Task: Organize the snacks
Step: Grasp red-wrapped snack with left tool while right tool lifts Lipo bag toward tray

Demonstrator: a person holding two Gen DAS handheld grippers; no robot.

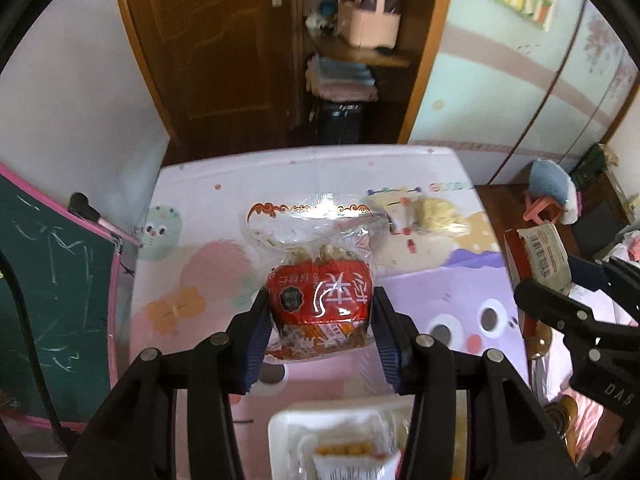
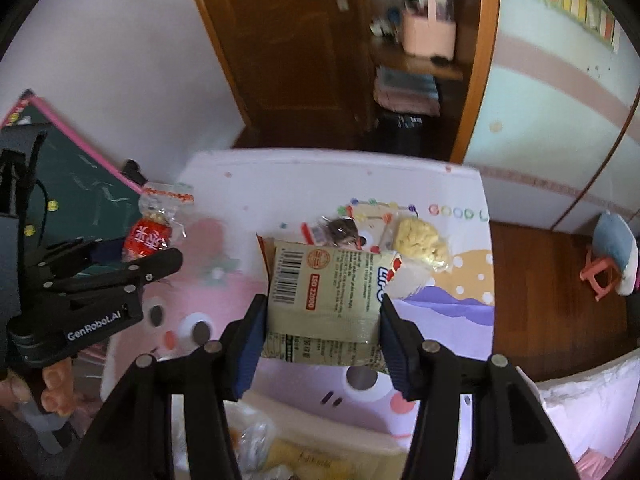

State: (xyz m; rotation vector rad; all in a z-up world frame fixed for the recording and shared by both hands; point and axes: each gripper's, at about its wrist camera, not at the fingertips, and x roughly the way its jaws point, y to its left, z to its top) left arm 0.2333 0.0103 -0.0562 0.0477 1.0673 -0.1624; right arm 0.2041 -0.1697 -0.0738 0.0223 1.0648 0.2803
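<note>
Transfer step: your left gripper [image 1: 320, 320] clamps the red snack bag [image 1: 320, 300], right gripper [image 2: 322, 328] clamps the beige packet [image 2: 320, 296], both aloft; next, lower them into the white bin [image 1: 280, 432] beneath.

We see a red snack bag [image 1: 320, 300] with white characters and a clear top edged in orange scrollwork, and a beige packet [image 2: 324, 300] printed with a black barcode and a red stamp. Under them lies a pastel mat [image 1: 440, 300]: pink, lilac and white, with cartoon faces and dots. The gripper pads [image 1: 256, 340] are dark blue on black arms.
</note>
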